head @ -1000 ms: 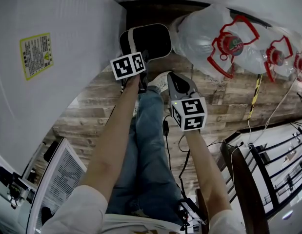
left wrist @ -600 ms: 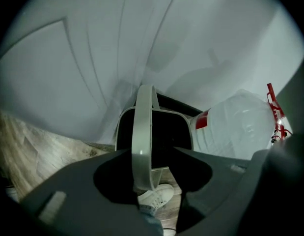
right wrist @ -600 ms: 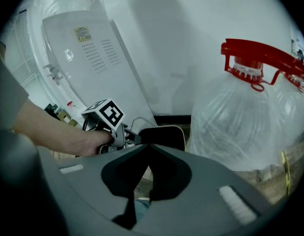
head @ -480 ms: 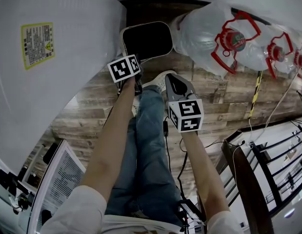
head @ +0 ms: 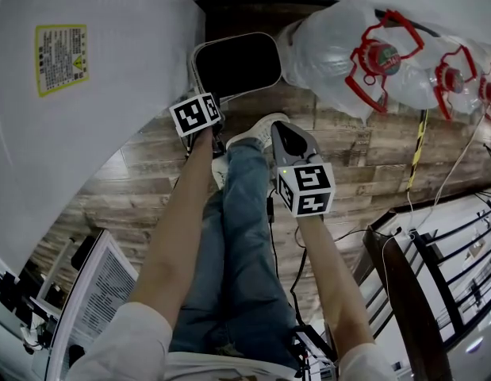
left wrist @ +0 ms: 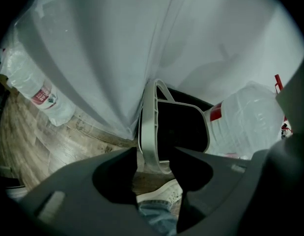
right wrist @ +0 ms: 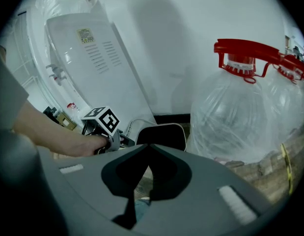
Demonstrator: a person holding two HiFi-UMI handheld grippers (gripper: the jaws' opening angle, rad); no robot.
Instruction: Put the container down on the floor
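Hemming the left side is a white panel [head: 110, 94] with a yellow label [head: 61, 48]; its lower edge meets the plank floor [head: 364, 165], and a white grille [head: 102, 292] leans at the lower left corner. The left claw [left wrist: 152, 155] is clamped on the pale rim of the container [head: 235, 70], which sits in the corner slot between the panel and the first water jug [head: 332, 58], close to the panel on one side and just beside the jug on the other; a dark skirting runs behind it. The container's mouth faces up toward the head view and its inside is dark, so any contents cannot be made out; whether its base touches the floor cannot be told either. A short strip of bare planks lies between the container and the person's white shoe [head: 257, 131]; jeans-clad legs [head: 237, 244] fill the middle. The right claw [right wrist: 149, 149] hangs over the right leg, jaws together and holding nothing, well apart from the container. Right of it the planks are open up to a black rack [head: 435, 252]; a second water jug [head: 443, 86] lies beside the first, both clear with red caps, their fill unclear.
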